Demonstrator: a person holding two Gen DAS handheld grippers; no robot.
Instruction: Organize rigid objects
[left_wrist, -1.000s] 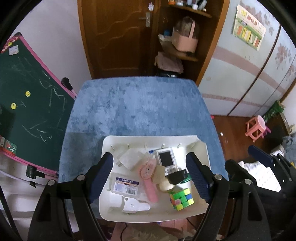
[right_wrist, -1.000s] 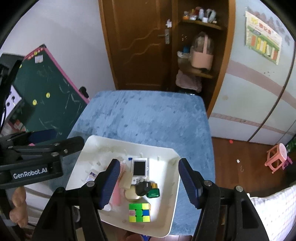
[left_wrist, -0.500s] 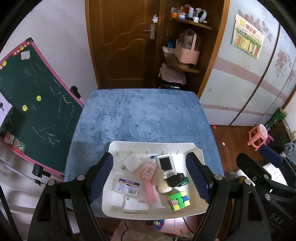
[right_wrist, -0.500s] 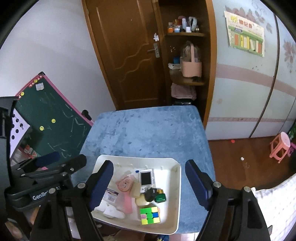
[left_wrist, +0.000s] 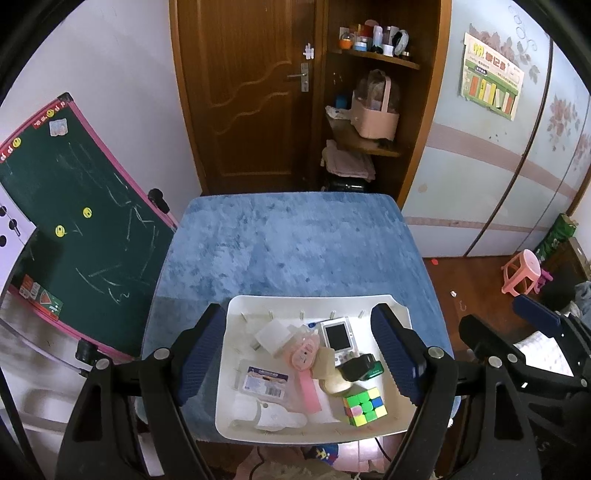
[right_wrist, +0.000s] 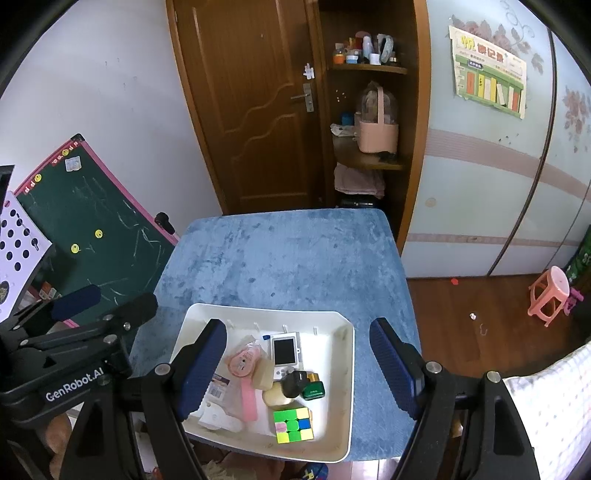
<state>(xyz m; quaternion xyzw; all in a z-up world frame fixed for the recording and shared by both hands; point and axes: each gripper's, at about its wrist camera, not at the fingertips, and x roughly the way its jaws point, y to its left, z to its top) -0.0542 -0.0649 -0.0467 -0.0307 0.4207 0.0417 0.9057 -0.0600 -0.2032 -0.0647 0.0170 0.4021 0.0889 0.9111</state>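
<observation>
Both grippers have risen since the earlier frames, so the tray (left_wrist: 400, 314) looks smaller and lower in each view, and the right gripper (right_wrist: 298, 363) has just been opening with nothing between its fingers. It and the left gripper (left_wrist: 300, 354) hang wide open and empty above the tray. Inside, the cube (left_wrist: 365, 406) lies at the near right corner beside the pink strap (left_wrist: 308, 384) and handheld game (left_wrist: 338, 338).
</observation>
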